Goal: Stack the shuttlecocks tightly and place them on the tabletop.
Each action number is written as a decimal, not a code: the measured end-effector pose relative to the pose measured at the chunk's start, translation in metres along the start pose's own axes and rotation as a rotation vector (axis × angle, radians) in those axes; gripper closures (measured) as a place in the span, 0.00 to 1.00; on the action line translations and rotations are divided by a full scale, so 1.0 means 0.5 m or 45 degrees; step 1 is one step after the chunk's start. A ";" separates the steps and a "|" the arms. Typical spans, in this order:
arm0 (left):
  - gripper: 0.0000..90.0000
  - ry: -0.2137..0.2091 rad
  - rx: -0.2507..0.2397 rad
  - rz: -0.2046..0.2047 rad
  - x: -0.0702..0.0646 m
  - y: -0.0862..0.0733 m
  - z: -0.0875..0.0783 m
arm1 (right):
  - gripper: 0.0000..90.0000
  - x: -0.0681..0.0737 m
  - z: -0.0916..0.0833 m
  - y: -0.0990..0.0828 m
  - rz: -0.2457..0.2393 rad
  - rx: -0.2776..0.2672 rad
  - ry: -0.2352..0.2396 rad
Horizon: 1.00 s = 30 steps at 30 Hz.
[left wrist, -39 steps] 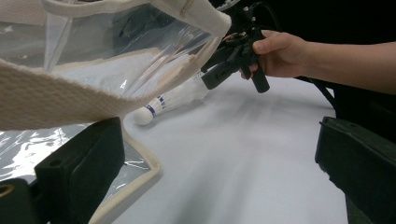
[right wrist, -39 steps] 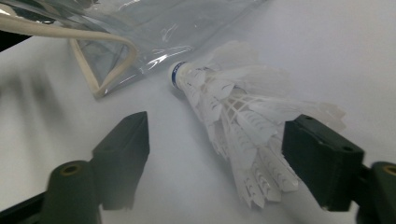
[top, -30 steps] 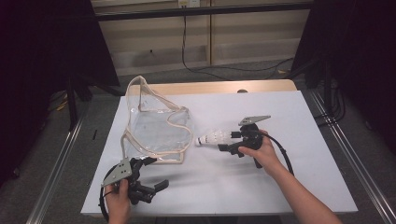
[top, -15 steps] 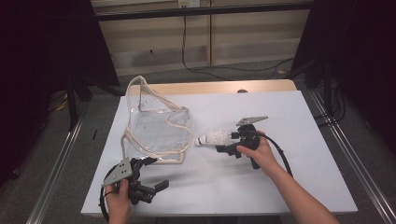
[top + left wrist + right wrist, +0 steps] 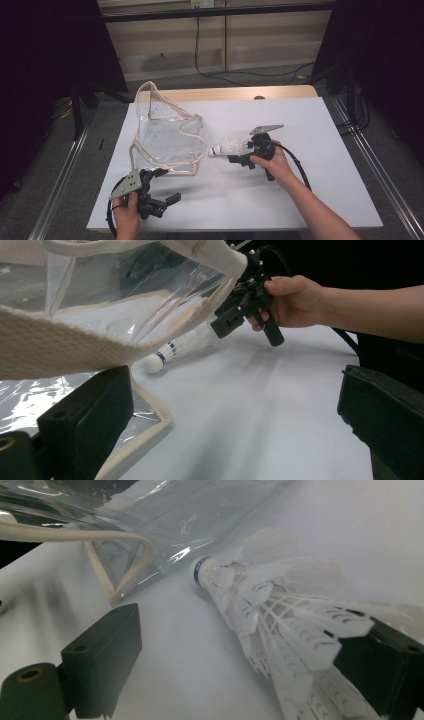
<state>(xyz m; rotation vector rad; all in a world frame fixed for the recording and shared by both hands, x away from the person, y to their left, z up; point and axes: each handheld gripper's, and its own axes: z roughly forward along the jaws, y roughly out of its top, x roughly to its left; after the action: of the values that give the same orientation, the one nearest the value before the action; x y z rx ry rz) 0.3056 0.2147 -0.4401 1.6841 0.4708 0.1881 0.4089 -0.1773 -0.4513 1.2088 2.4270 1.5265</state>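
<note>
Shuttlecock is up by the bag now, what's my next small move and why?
Probably bring the left gripper up to the clear bag and grip its cream rim to hold the mouth open. Its jaws stand open and empty near the bag's front corner, while the right gripper has the shuttlecock with its cork pointing at the bag's side, not its opening.

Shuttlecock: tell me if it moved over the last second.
Yes, slightly. The shuttlecock shifted left, its cork closer to the clear bag edge.

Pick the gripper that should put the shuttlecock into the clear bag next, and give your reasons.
Right. The right gripper already has the shuttlecock between its jaws, cork end toward the clear bag. The left gripper sits open near the bag's near corner, better placed to steady it.
</note>
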 end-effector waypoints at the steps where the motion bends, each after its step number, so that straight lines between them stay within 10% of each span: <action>1: 0.02 0.000 0.001 0.000 0.000 0.000 0.000 | 0.10 0.002 0.001 0.002 -0.003 -0.001 0.001; 30: 0.02 0.001 -0.001 0.003 0.001 0.001 -0.001 | 0.29 0.011 0.020 0.014 -0.053 0.025 -0.035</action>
<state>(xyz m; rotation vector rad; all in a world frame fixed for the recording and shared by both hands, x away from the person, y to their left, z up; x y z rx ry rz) 0.3057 0.2152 -0.4397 1.6838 0.4691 0.1903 0.4133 -0.1647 -0.4491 1.1671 2.4389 1.4690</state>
